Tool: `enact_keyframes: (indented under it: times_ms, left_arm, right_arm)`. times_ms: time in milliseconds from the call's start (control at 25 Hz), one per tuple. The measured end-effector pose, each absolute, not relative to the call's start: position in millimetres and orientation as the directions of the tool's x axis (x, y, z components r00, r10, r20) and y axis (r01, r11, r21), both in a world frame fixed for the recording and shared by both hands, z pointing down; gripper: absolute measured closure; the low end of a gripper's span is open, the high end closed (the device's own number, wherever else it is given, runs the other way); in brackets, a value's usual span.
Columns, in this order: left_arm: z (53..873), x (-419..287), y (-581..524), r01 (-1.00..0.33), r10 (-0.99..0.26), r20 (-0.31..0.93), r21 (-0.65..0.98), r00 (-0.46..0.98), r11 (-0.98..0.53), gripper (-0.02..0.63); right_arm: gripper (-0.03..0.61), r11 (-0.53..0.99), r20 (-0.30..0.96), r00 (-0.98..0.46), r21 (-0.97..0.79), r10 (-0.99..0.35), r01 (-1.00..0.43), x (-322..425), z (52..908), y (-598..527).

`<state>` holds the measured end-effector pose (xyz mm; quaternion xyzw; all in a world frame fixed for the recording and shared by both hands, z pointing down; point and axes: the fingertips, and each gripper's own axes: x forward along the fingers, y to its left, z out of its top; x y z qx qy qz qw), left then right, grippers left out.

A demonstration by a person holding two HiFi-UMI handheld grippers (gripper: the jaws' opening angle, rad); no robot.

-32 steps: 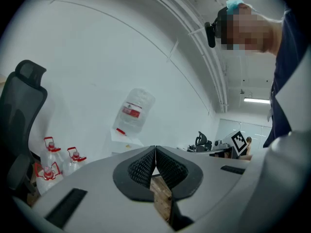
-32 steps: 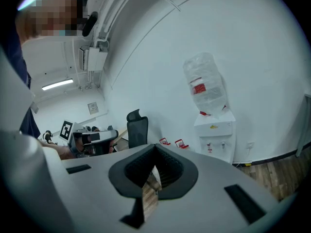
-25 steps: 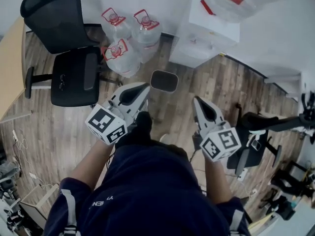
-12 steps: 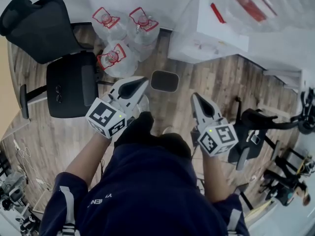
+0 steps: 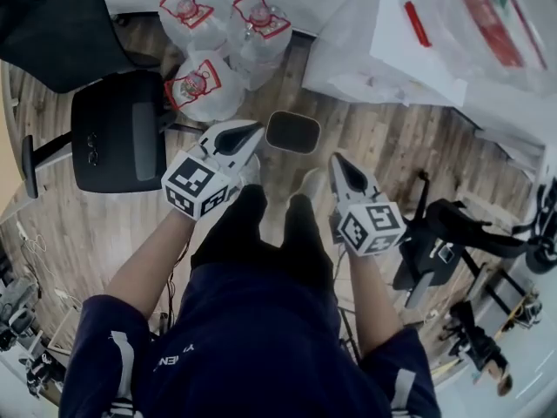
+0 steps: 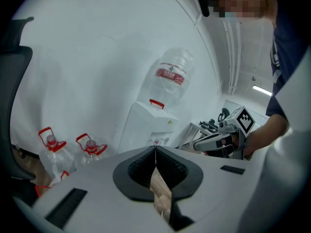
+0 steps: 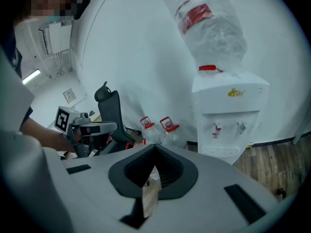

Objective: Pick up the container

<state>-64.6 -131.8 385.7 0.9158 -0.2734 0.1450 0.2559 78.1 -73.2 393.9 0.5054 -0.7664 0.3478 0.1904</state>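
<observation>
The container [image 5: 292, 131] is a dark, rounded-rectangular tub that stands on the wooden floor in the head view. My left gripper [image 5: 253, 131] points at it from the left, its tip a little short of the container's left rim, jaws shut and empty. To the lower right my right gripper [image 5: 335, 158] hangs above the floor, also shut and empty. The left gripper view shows its closed jaws [image 6: 155, 150] and the right gripper [image 6: 217, 139] beyond. In the right gripper view the shut jaws [image 7: 155, 148] hide the container.
Three water jugs with red handles [image 5: 204, 85] stand left of a white water dispenser [image 5: 409, 50] against the wall. A black office chair [image 5: 122, 133] is at the left. A black wheeled frame [image 5: 452, 233] stands at the right. The person's legs fill the lower middle.
The person has stepped forward, so the container, jugs and dispenser lie nearer in the view. The left gripper's tip has come close to the container. Both grippers stay shut.
</observation>
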Motion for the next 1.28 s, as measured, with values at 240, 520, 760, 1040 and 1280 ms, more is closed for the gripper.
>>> enact_keyframes:
  times_ms: [240,520,760,1040,1280]
  left_arm:
    - [506.9,-39.8,-138.3,-0.615,-0.393,0.517,0.380,0.761,-0.691,0.588]
    - [653.2,-19.1,-153.9,-0.633,-0.339,0.625,0.335,0.704,-0.697,0.586]
    - [793.6,4.6,-142.8,-0.580,-0.192,0.732,0.321,0.653,-0.749,0.530]
    - [933.3,14.8,-131.3,-0.529,-0.070,0.835,0.279,0.546,-0.801,0.455]
    - [1012.3,23.7,-136.4,-0.516,-0.008,0.876,0.276,0.482,-0.811,0.402]
  right_arm:
    - [0.571,0.216,0.724,-0.406,-0.346,-0.557,-0.913,119.1,520.5,-79.4]
    - [0.571,0.156,0.810,-0.371,-0.337,-0.454,-0.928,152.1,681.8,-75.2]
    - [0.568,-0.005,0.887,-0.304,-0.326,-0.349,-0.945,172.8,828.2,-42.7]
    - [0.435,-0.155,0.945,-0.222,-0.263,-0.239,-0.952,197.8,949.5,2.0]
    - [0.360,-0.284,0.942,-0.268,-0.318,-0.202,-0.905,197.9,1017.6,15.3]
